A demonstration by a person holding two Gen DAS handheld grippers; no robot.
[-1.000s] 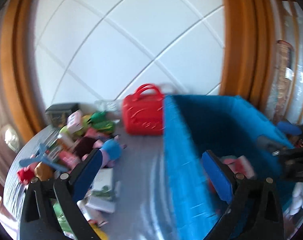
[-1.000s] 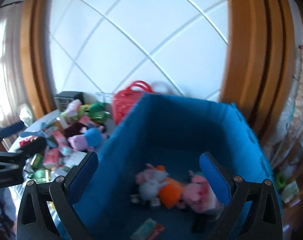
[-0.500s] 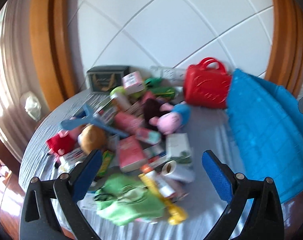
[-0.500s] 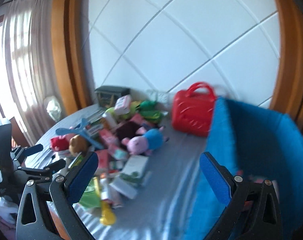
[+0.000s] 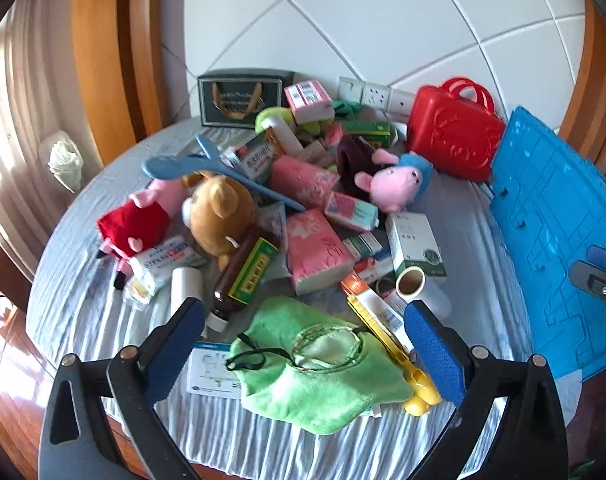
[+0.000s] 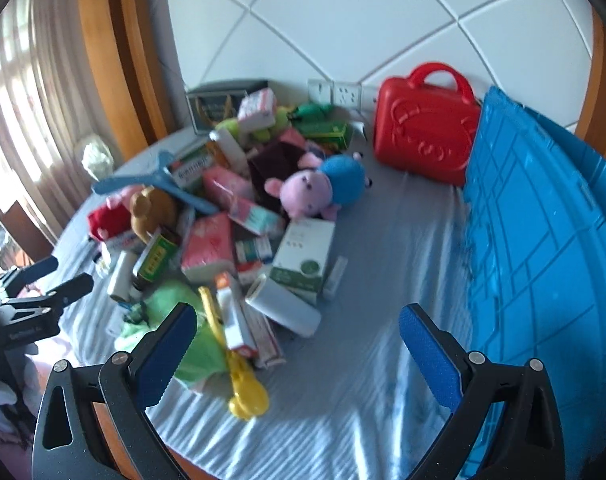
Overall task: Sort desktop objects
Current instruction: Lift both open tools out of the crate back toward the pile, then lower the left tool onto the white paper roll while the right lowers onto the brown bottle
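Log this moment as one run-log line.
left gripper: open, empty, above green cloth | right gripper: open, empty | pile on table unsorted | blue crate at right

Home: curtains (image 6: 19,92), plush toys (image 5: 219,208)

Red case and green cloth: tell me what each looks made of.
Red case: apparently hard moulded plastic, glossy, with embossed relief and a rigid handle. Green cloth: seemingly soft fleece or microfibre, matte and fuzzy, lying in limp folds.
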